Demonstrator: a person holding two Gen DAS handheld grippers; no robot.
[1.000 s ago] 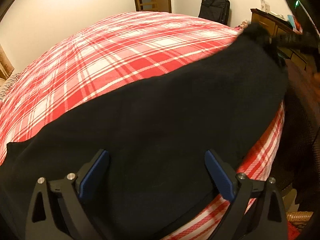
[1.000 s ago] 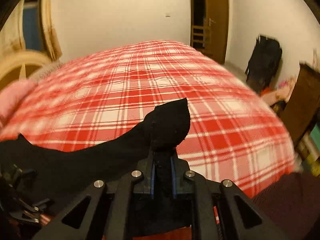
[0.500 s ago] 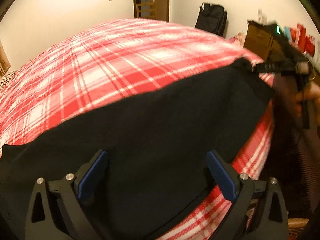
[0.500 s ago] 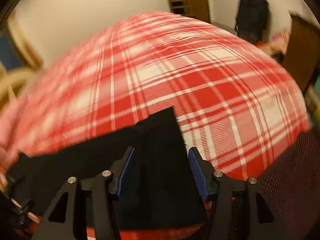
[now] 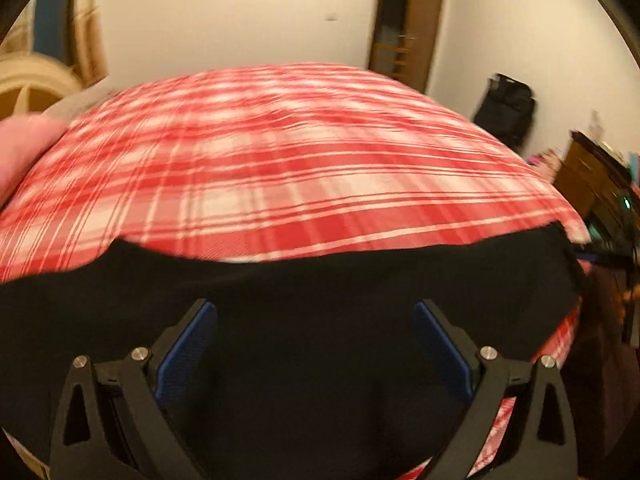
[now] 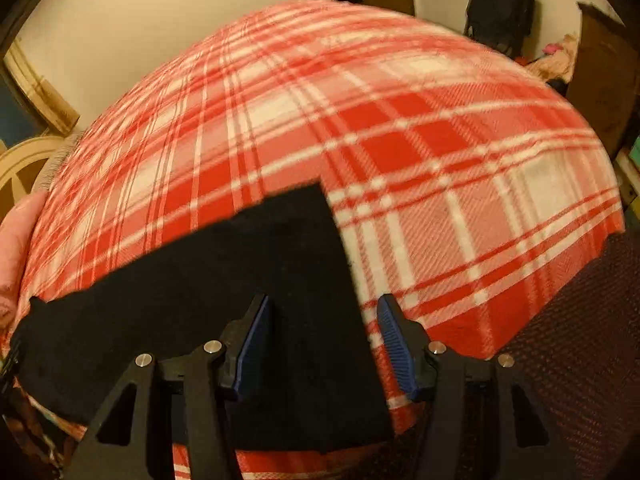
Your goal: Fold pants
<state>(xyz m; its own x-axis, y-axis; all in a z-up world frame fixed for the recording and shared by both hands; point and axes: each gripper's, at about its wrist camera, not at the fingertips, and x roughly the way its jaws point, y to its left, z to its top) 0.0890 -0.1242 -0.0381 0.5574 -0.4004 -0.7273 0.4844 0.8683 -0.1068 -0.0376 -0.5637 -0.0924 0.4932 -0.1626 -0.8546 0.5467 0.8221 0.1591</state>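
Note:
Black pants [image 5: 360, 272] lie spread flat along the near edge of a bed with a red and white plaid cover [image 5: 300, 160]. My left gripper [image 5: 314, 306] hovers over the middle of the pants, its jaws wide open with nothing pressed between the blue pads. In the right wrist view the pants' squared end [image 6: 240, 280] lies flat on the plaid cover [image 6: 400, 140]. My right gripper [image 6: 323, 300] stands open just above that end. The cloth's right edge runs between its fingers, and the pads do not touch it.
A black backpack [image 5: 506, 108] leans on the far wall beside a wooden door [image 5: 408, 20]. A wooden dresser [image 5: 592, 176] stands to the right of the bed. A pale headboard [image 5: 32, 80] and pink pillow [image 5: 24, 148] sit at left. Dark red carpet [image 6: 580, 340] lies below the bed's edge.
My right gripper opened and let go of the pants' corner, which now lies flat on the bed. My left gripper stayed open and swung sideways over the pants.

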